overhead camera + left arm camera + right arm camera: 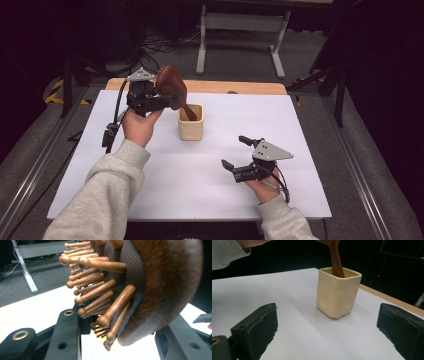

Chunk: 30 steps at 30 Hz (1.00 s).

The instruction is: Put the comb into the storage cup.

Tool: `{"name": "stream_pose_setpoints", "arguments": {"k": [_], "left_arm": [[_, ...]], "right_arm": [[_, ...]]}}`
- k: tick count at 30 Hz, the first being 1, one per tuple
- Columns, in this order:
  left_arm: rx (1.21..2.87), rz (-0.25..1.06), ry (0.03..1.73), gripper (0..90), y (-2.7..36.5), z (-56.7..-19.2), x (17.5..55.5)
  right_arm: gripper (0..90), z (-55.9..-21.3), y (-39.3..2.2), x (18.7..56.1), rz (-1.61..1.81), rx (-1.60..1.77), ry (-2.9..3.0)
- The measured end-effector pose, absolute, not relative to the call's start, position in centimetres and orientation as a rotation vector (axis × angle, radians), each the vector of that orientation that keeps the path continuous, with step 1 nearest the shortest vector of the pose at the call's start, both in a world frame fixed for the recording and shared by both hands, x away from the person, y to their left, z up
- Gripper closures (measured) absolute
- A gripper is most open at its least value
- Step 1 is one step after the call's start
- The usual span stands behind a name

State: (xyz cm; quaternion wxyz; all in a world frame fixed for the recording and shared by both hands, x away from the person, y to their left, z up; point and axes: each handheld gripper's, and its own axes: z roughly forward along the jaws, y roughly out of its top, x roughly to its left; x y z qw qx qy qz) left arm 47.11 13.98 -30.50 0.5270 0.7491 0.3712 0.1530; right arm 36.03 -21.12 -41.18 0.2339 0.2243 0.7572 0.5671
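Left gripper clamped on head of wooden hairbrush, handle slanting down into cream cup just right of it; long axis tilted, not plumb. Right gripper jaws wide, empty, well apart from cup

Left tool raised, jaws clamped; right tool low over the table, jaws wide apart.

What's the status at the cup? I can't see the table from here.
Left gripper shut on hairbrush, handle down in cream cup. Right gripper open, empty, resting on the white table. Nothing in the way.
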Motion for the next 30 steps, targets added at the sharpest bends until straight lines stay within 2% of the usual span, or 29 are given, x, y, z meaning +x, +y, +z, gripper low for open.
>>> {"name": "stream_pose_setpoints", "arguments": {"k": [30], "left_arm": [[1.847,0.249,0.954,55.0,13.0,-33.3,48.4]], "right_arm": [[3.9,-41.3,-21.1,36.0,1.556,0.615,2.091]]}}
